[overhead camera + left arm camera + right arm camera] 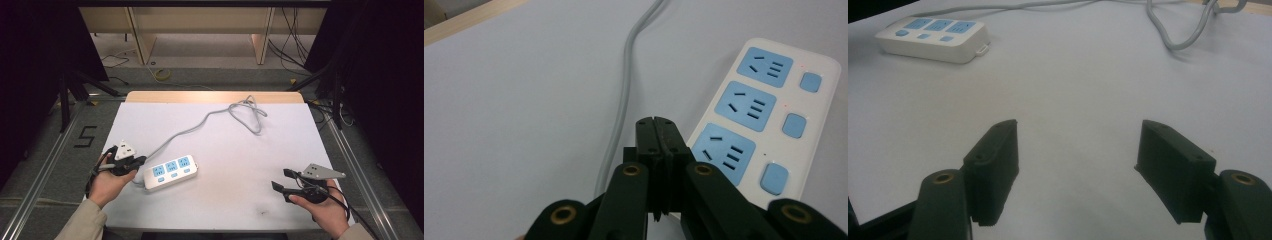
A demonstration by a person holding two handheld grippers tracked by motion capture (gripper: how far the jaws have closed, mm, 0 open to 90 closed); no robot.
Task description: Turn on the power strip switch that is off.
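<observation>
the power strip (170, 172) lies on the white surface (225, 145) toward the near left, its grey cord (210, 120) trailing to the far edge. it looks rigid, smooth and light enough to slide; the long sides seem best to grip. the left gripper (131, 164) sits just beside its end, jaws closed on nothing. the right gripper (281, 181) is wide, with open room around it.

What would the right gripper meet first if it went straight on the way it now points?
Probably nothing soon: ahead of the open right gripper lies bare white table. The power strip sits well left of that line, though depth is unclear.
</observation>
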